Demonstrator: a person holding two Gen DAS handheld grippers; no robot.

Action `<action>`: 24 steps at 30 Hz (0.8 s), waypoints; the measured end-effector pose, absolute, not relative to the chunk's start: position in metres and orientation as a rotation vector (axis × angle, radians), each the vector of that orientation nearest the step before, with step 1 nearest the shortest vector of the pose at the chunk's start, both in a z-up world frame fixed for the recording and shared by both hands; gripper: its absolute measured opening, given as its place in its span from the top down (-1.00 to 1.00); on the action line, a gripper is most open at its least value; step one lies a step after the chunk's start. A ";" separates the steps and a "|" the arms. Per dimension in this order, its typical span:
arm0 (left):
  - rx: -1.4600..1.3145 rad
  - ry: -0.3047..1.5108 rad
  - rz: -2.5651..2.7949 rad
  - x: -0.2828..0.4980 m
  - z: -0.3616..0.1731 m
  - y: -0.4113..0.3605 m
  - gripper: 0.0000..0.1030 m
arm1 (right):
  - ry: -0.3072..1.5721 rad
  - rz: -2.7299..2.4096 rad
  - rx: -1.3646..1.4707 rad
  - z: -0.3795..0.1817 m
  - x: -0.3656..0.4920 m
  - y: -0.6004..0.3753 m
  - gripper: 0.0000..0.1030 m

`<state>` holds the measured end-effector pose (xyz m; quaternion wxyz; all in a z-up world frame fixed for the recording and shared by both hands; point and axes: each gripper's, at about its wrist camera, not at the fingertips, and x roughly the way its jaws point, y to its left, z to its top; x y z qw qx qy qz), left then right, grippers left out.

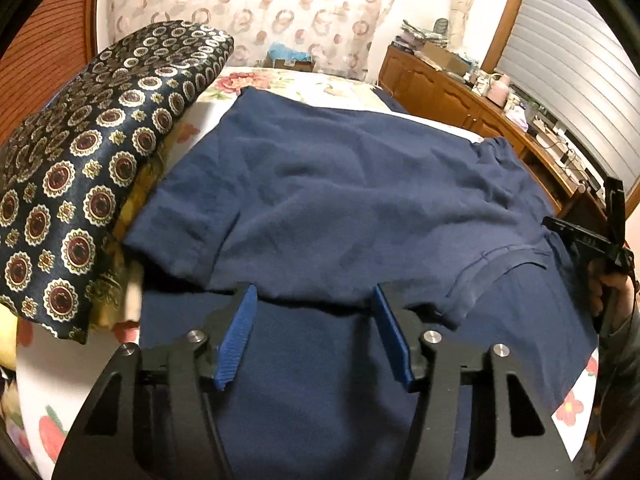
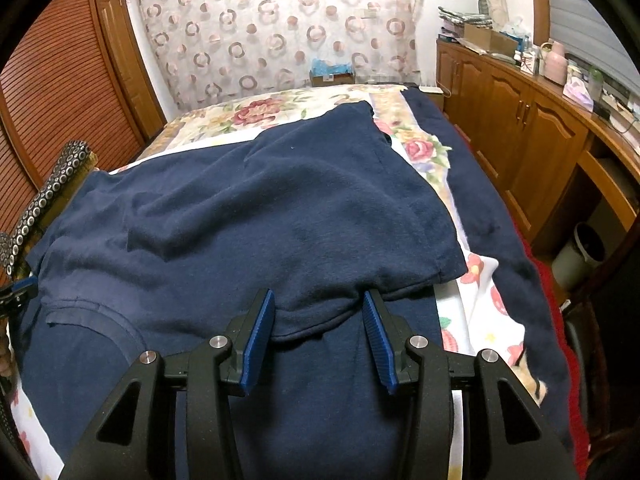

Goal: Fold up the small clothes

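Navy T-shirt (image 1: 340, 184) fills centre frame in both views, spread on floral bedspread (image 2: 280, 108), fabric creased, collar seam lower right in left view. Left gripper (image 1: 314, 300) and right gripper (image 2: 319, 300) both gape wide over its near hem, holding nothing.

Navy shirt (image 1: 320, 184) cut off by btm edge in both views. Right gripper (image 1: 600, 240) only partly in frame at left view's edge, jaws not readable. Sideboard clutter (image 2: 560, 64) too small to ID.
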<state>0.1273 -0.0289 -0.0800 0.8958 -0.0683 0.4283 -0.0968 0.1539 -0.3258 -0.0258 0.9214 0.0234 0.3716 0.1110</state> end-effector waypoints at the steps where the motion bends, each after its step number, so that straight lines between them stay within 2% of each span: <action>1: -0.141 0.891 -0.203 0.128 -0.080 -0.030 -0.14 | 0.764 0.226 0.045 -0.026 0.154 -0.325 0.08; 6: -0.124 0.895 -0.202 0.137 -0.080 -0.037 -0.11 | 0.764 0.223 0.039 -0.024 0.154 -0.324 0.08; 8: -0.119 0.893 -0.193 0.140 -0.078 -0.032 -0.01 | 0.764 0.221 0.035 -0.024 0.154 -0.324 0.08; 10: -0.092 0.888 -0.183 0.146 -0.077 -0.032 0.27 | 0.766 0.219 0.030 -0.023 0.155 -0.324 0.08; 11: -0.078 0.891 -0.178 0.149 -0.077 -0.032 0.32 | 0.766 0.217 0.028 -0.023 0.156 -0.324 0.08; 14: -0.045 0.892 -0.177 0.153 -0.077 -0.032 0.50 | 0.764 0.205 0.018 -0.023 0.157 -0.323 0.28; 16: -0.023 0.888 -0.173 0.154 -0.078 -0.032 0.82 | 0.763 0.203 0.018 -0.022 0.159 -0.325 0.60; 18: -0.021 0.874 -0.189 0.152 -0.077 -0.030 0.95 | 0.758 0.214 0.015 -0.022 0.160 -0.326 0.87; 24: -0.039 0.765 -0.219 0.133 -0.052 -0.022 0.97 | 0.638 0.274 0.017 -0.003 0.137 -0.325 0.90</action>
